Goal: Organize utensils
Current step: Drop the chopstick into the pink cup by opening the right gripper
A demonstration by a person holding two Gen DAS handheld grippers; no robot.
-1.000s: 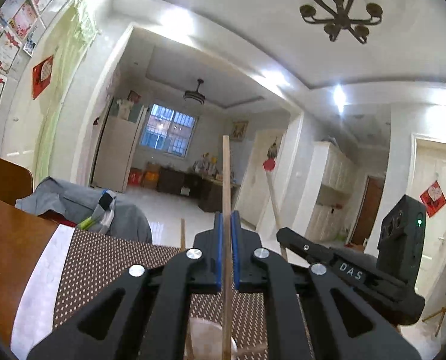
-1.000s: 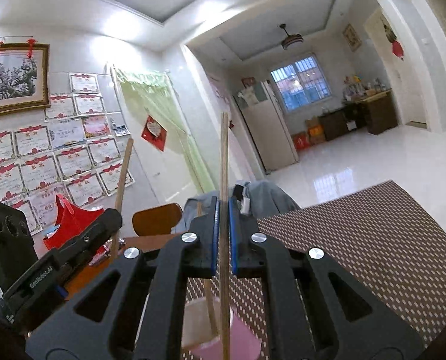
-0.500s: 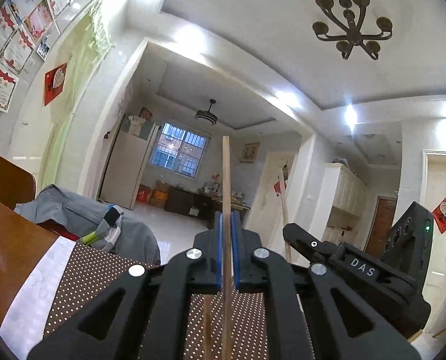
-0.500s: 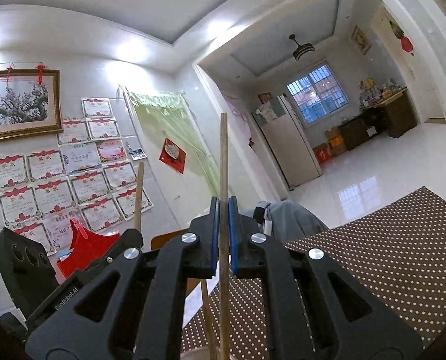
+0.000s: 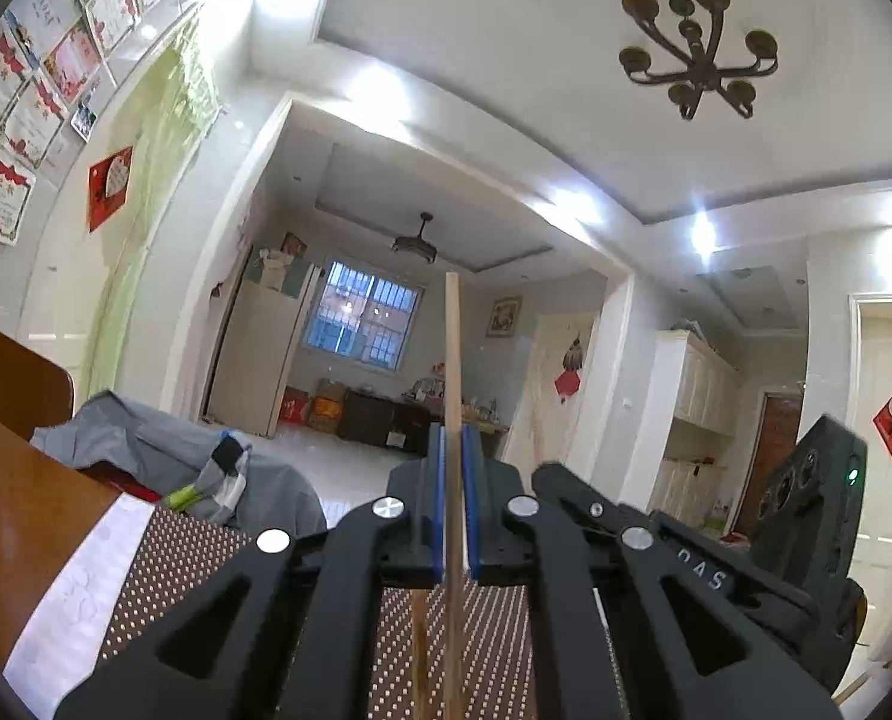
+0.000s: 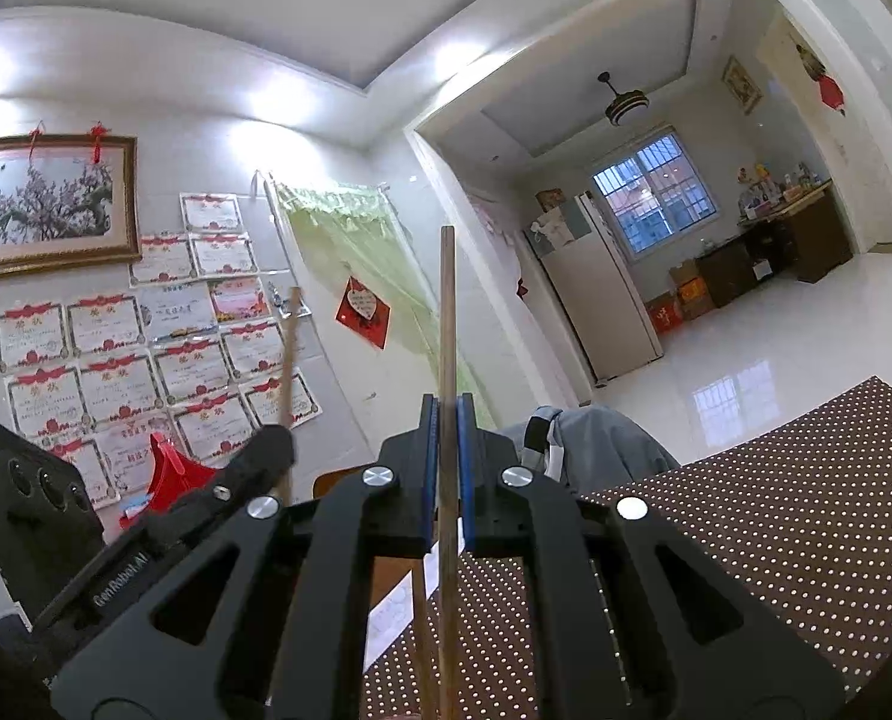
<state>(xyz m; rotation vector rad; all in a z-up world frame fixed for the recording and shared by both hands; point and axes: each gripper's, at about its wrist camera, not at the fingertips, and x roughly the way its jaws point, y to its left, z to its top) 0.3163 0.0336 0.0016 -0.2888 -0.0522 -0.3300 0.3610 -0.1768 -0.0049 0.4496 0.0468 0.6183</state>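
My left gripper is shut on a wooden chopstick that stands upright between its blue pads. My right gripper is shut the same way on a second upright chopstick. The two grippers sit side by side over the dotted brown mat. The right gripper shows at the right of the left wrist view. The left gripper with its chopstick shows at the left of the right wrist view. Another thin stick rises below the jaws, its lower end hidden.
The mat lies on a brown wooden table with a white strip along the mat's edge. Beyond the table are grey clothing and a wooden chair back. Behind them lies an open tiled room.
Both views have tipped upward, showing more ceiling. The pale cup seen below the jaws a second ago has dropped out of the bottom of the frames. Both chopsticks stay gripped.
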